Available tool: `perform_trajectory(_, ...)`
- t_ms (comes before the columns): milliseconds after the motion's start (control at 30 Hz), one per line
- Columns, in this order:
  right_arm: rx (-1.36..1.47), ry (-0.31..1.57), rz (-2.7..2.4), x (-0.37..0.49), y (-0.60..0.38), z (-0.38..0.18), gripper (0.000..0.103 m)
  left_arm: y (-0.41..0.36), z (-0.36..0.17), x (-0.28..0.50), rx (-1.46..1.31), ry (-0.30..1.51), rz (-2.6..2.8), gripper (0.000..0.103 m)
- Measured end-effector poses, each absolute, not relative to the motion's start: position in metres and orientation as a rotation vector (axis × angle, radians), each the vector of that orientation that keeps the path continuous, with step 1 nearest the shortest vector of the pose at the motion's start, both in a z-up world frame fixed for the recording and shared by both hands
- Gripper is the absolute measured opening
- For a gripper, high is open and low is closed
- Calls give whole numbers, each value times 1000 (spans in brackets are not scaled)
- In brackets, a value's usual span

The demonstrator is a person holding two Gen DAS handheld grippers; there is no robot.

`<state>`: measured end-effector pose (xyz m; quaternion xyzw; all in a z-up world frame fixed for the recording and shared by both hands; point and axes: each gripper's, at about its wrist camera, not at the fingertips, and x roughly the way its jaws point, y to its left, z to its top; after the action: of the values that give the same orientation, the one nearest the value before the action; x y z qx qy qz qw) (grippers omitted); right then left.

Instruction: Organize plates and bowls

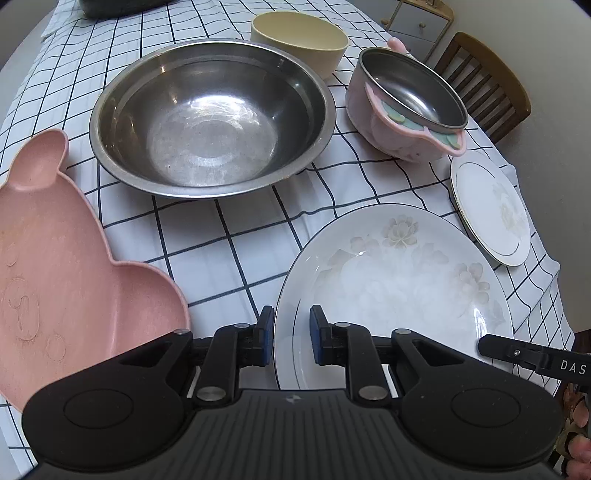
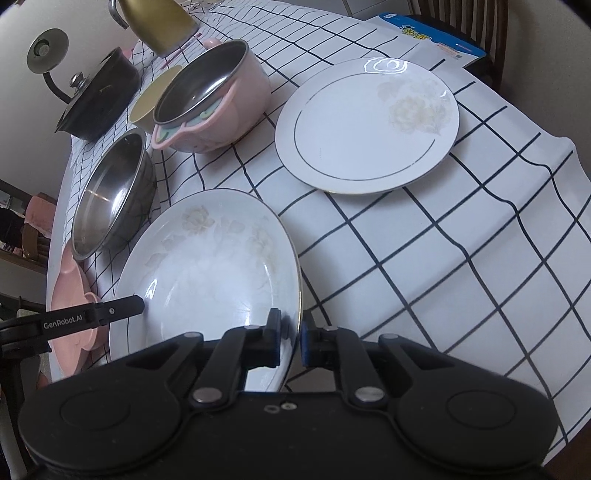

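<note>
A deep white floral plate (image 1: 399, 280) lies on the checked tablecloth; it also shows in the right wrist view (image 2: 207, 258). My left gripper (image 1: 291, 339) has its jaws on either side of the plate's left rim, narrowly apart. My right gripper (image 2: 290, 341) straddles the plate's right rim, its jaws nearly closed on it. A flat white plate (image 2: 365, 125) lies beyond, also in the left wrist view (image 1: 487, 206). A large steel bowl (image 1: 210, 118), a pink steel-lined bowl (image 1: 402, 107), a cream bowl (image 1: 299, 40) and a pink bear-shaped plate (image 1: 62, 266) stand around.
A black lidded pot (image 2: 99, 99) and a gold kettle (image 2: 159, 22) stand at the table's far side. A blue-printed packet (image 2: 432, 40) lies at the far corner. A wooden chair (image 1: 484, 81) stands beside the table. The tablecloth (image 2: 443, 258) hangs over the right edge.
</note>
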<state>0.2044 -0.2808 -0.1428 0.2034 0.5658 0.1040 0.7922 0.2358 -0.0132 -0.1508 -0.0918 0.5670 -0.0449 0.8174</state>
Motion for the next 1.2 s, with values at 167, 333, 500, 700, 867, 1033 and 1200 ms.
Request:
perform_trajectory(167,441,1225,236,197,-283,-142,11,-12,-148,225,-206,1212,-105,19)
perform_trajectory(333,437,1231,248,187,-283,-140,11,-14,-145,212,-198,1212,-109,19)
perform_trajectory(500,427,1230,261,175,-284,-136,11,-13,-144,197,-199,1216,-116,19)
perform_trajectory(700,423,1238,275,161,-282,-136,11,-10,-140,177,-197,1213,-112,19)
perform_trajectory(867,410,1241,301,149,-272,-133,11,3,-135,156,-216,1199,-92,19)
perform_trajectory(1033,380,1239,342,135,-255,-126,10,30,-134,125,-276,1202,-67,19)
perform_trajectory(1200,333,1246,416,119,-228,-122,9,59,-135,88,-303,1202,-9,19)
